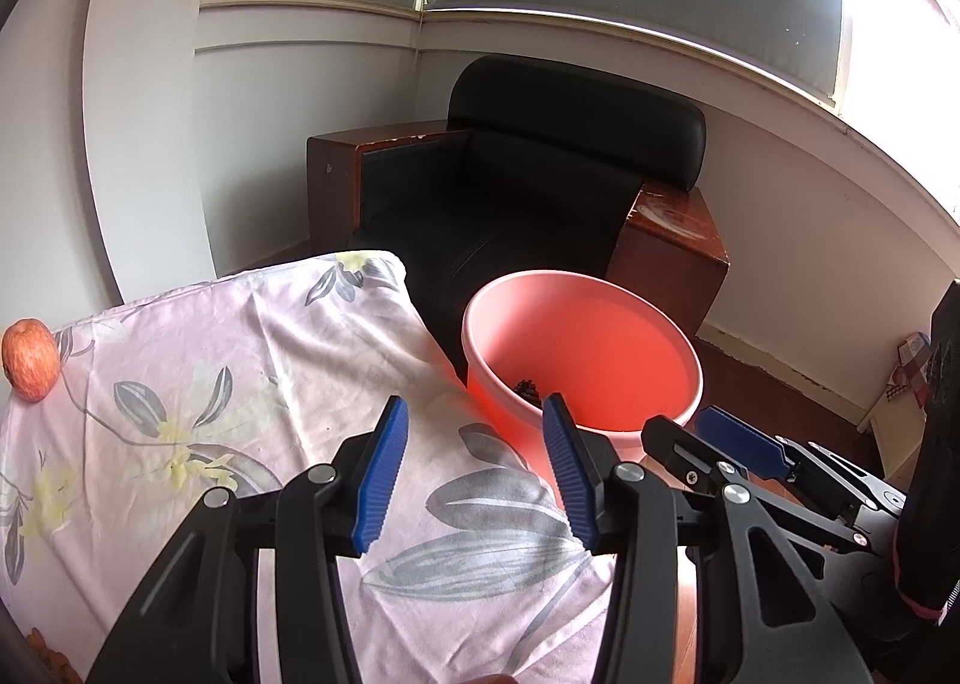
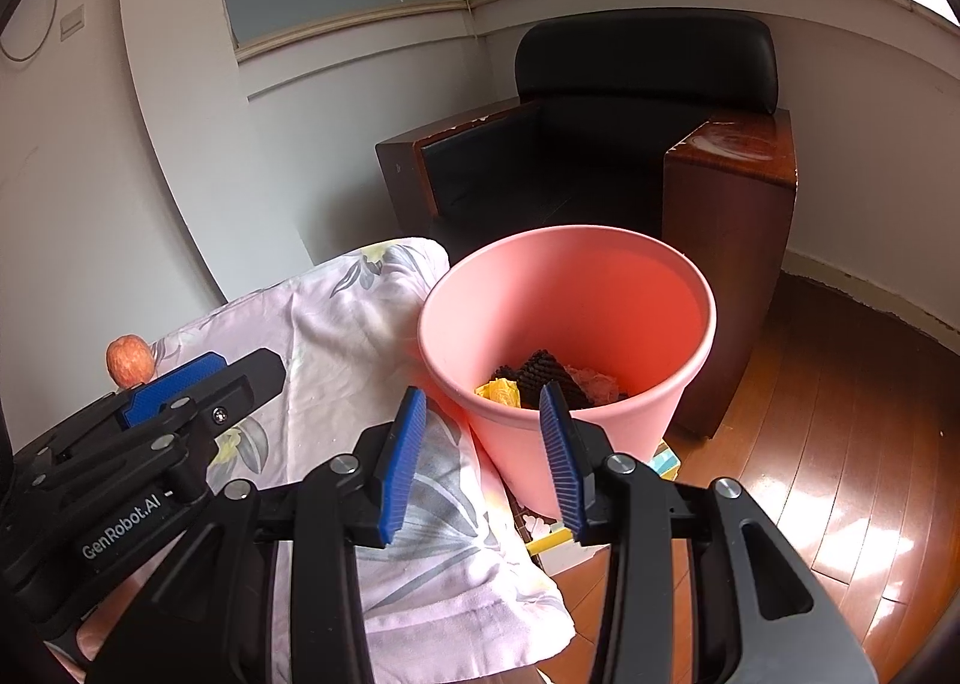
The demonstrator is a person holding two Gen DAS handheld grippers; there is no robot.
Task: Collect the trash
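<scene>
A pink bin (image 1: 600, 360) (image 2: 600, 312) stands beside the table's right edge. Inside it lie a dark ridged piece (image 2: 543, 375), a yellow scrap (image 2: 498, 390) and a pinkish crumpled scrap (image 2: 594, 381). My left gripper (image 1: 474, 474) is open and empty over the floral cloth (image 1: 240, 384), just left of the bin. My right gripper (image 2: 486, 456) is open and empty, just before the bin's near rim. Each gripper shows in the other's view: the right one (image 1: 708, 438), the left one (image 2: 198, 384).
An apple (image 1: 30, 360) (image 2: 129, 360) sits at the cloth's far left edge. A black armchair (image 1: 540, 192) with wooden sides stands behind the bin. Small brown bits (image 1: 48, 651) lie at the cloth's near left. Boxes (image 2: 558, 534) sit under the bin on the wooden floor (image 2: 840, 444).
</scene>
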